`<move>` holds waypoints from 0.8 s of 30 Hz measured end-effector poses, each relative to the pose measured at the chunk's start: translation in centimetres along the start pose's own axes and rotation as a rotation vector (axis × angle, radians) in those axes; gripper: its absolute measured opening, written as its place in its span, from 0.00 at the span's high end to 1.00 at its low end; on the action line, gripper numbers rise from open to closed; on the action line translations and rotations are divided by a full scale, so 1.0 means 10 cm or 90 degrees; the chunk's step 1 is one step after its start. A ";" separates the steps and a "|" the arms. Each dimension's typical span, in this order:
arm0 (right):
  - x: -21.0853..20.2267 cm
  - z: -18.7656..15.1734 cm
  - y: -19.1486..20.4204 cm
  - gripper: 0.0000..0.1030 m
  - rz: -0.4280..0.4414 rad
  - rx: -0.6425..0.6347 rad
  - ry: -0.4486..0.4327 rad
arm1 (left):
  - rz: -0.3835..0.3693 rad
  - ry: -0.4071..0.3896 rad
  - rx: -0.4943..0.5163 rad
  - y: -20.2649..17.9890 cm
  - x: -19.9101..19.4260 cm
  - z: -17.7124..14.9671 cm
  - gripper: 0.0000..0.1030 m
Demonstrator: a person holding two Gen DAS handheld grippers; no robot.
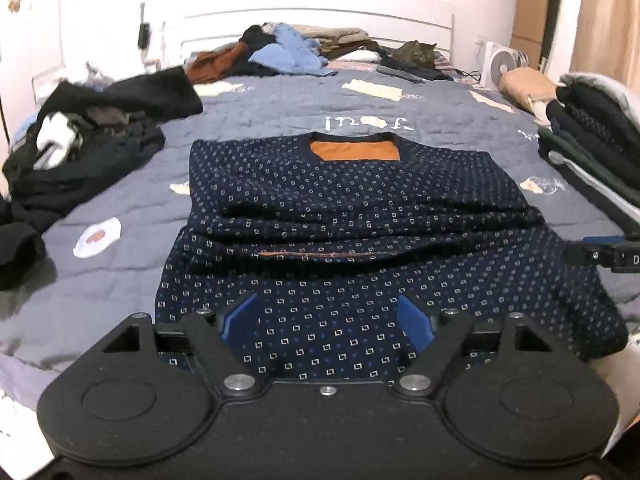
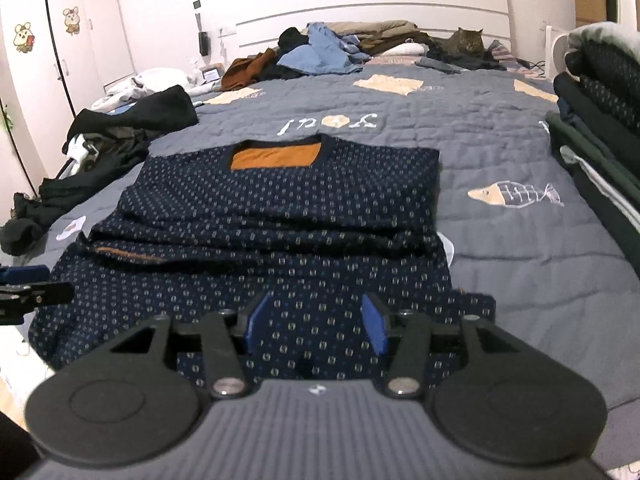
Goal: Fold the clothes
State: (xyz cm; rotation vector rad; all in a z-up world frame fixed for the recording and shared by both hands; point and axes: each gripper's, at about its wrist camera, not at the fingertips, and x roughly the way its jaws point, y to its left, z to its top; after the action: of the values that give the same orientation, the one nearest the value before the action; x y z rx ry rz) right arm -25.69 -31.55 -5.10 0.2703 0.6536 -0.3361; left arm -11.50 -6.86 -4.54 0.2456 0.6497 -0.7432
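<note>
A navy sweater (image 1: 340,200) (image 2: 280,200) with a small square pattern and an orange patch inside the collar lies flat on the grey quilt (image 1: 280,108) (image 2: 500,152), collar away from me. Its sleeves lie folded across the middle in a thick band. My left gripper (image 1: 328,312) hovers over the left part of the sweater's near hem, blue pads wide apart, with only flat fabric showing below. My right gripper (image 2: 316,312) is over the right part of the hem, pads apart and pressing on nothing. Each gripper's tip shows at the edge of the other view: the right (image 1: 600,250), the left (image 2: 28,284).
A heap of dark unfolded clothes (image 1: 88,140) (image 2: 112,136) lies to the left. A stack of folded garments (image 1: 592,140) (image 2: 600,120) stands at the right. More clothes (image 1: 280,52) (image 2: 316,52) and a cat (image 1: 416,54) (image 2: 466,44) are by the headboard.
</note>
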 end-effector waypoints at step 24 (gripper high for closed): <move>-0.03 -0.03 0.23 0.25 -0.018 -0.015 -0.029 | 0.000 -0.025 -0.023 -0.03 0.01 0.00 0.15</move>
State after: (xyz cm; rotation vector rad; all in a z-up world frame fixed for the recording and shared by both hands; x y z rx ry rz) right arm -25.20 -29.28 -4.79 0.2296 0.6164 -0.3607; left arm -11.64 -7.11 -4.60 0.1978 0.6246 -0.7339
